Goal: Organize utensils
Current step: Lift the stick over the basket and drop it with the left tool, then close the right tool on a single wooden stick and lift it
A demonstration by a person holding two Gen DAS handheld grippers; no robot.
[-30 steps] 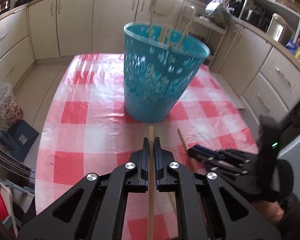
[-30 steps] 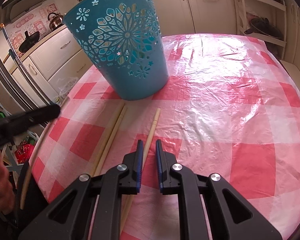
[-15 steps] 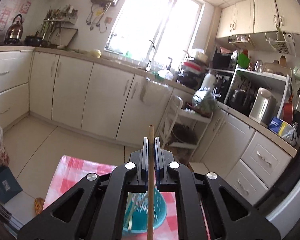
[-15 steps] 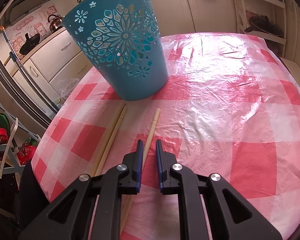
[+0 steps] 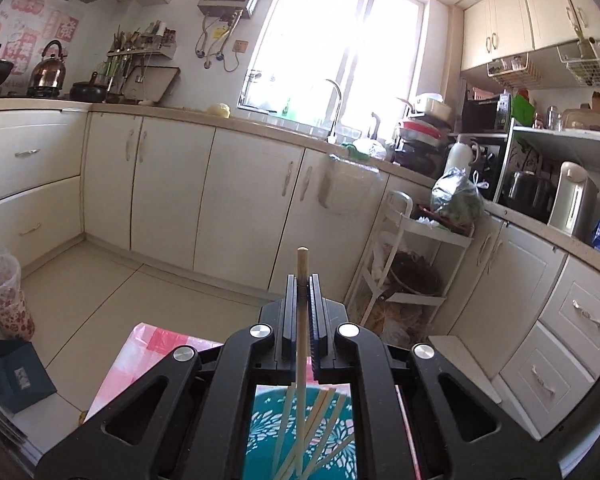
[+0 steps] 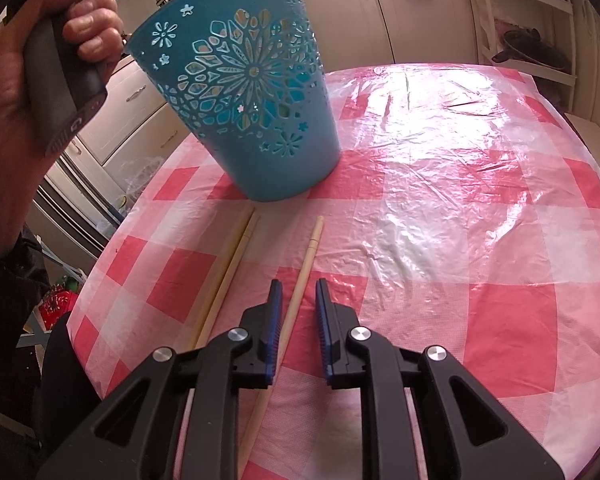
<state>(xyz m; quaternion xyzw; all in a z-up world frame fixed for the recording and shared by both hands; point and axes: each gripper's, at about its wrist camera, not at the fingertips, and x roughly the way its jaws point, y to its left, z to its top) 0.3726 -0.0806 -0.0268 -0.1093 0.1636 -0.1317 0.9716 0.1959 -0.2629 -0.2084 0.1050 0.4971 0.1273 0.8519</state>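
My left gripper (image 5: 301,282) is shut on a wooden chopstick (image 5: 301,336), held upright above the open mouth of the blue cut-out basket (image 5: 300,432), which holds several chopsticks. In the right wrist view the basket (image 6: 256,92) stands on the checked table. My right gripper (image 6: 298,292) is open, low over the table, its jaws on either side of a single chopstick (image 6: 300,280). Two more chopsticks (image 6: 230,268) lie side by side to its left. The hand holding the left gripper's handle (image 6: 60,64) is at the upper left beside the basket.
The red-and-white checked plastic tablecloth (image 6: 460,200) covers the table; its left edge (image 6: 100,280) is near the chopsticks. Kitchen cabinets (image 5: 220,200), a white rack (image 5: 412,264) and a counter surround the table.
My left gripper rose from table level with its chopstick and now points it down over the basket's mouth. The left hand has come into the right wrist view. My right gripper has not moved.
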